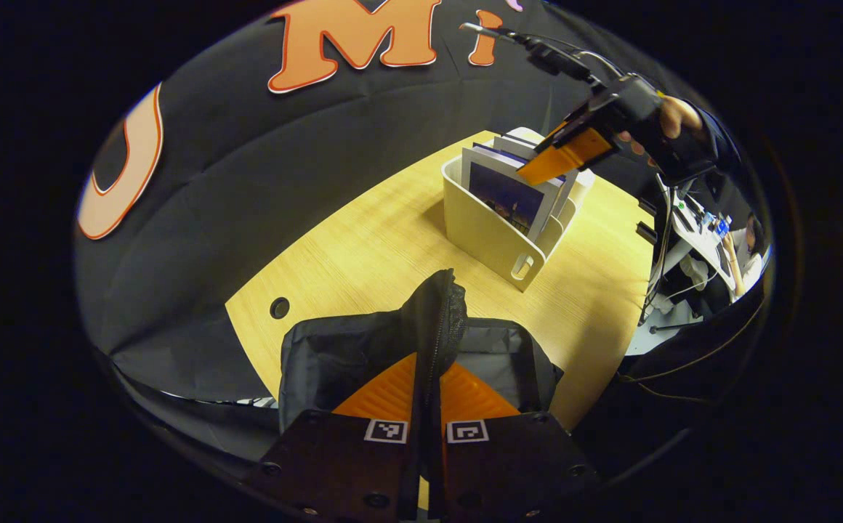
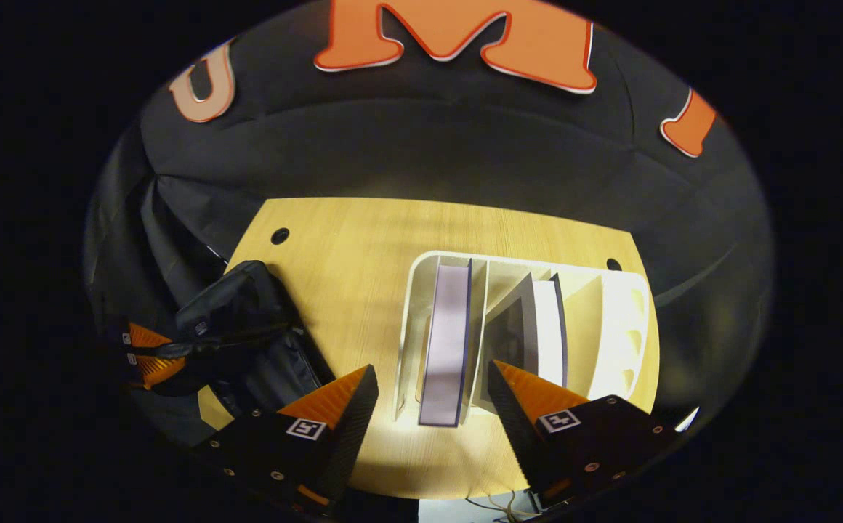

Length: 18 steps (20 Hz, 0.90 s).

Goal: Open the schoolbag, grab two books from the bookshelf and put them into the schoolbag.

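The black schoolbag [image 1: 363, 349] lies on the wooden table, close in front of my left gripper [image 1: 429, 367]. That gripper is shut on the bag's raised zip edge [image 1: 440, 305], holding it up. The cream bookshelf [image 1: 494, 236] stands beyond the bag with books [image 1: 509, 192] upright in it. In the right gripper view my right gripper [image 2: 432, 368] hangs open above the bookshelf [image 2: 632, 319], its fingers astride a purple-edged book [image 2: 447, 341]. A second book [image 2: 541, 319] leans in the neighbouring slot. The left gripper [image 2: 149, 356] and schoolbag [image 2: 247, 319] sit at the left there.
A hand [image 1: 672, 116] holds the right gripper [image 1: 563, 156] over the shelf. The table [image 1: 349, 247] has a round cable hole [image 1: 280, 307] near the bag. Past the table's right edge, a person [image 1: 745, 247] sits at a desk.
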Tool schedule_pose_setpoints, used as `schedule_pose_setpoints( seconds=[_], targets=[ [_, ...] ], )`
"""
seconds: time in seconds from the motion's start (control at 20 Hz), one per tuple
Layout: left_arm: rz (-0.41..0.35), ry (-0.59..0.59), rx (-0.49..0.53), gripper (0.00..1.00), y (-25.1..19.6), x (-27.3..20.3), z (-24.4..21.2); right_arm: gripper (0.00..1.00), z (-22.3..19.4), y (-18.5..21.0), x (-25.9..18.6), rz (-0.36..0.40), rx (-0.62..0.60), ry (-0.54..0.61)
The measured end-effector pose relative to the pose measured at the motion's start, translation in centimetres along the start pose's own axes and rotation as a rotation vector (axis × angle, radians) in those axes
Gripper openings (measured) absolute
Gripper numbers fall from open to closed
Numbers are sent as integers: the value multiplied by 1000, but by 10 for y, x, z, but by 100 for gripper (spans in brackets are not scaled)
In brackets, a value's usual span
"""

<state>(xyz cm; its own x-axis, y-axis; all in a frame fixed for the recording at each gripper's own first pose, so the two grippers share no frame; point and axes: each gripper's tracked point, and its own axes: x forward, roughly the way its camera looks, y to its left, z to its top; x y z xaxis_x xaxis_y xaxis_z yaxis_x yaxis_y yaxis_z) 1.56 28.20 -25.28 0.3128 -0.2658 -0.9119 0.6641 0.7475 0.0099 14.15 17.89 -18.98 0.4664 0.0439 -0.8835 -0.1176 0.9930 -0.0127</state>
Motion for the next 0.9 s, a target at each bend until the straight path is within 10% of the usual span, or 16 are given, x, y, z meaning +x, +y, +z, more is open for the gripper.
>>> schedule_pose_setpoints(
  seconds=[0.45,0.9],
  targets=[
    [1,28,-36,6,-1,6,1,30,-1,-1,54,-7,122,184],
    [-32,27,-20,6,2,6,1,33,12,-9,-49,60,261,30]
  ],
)
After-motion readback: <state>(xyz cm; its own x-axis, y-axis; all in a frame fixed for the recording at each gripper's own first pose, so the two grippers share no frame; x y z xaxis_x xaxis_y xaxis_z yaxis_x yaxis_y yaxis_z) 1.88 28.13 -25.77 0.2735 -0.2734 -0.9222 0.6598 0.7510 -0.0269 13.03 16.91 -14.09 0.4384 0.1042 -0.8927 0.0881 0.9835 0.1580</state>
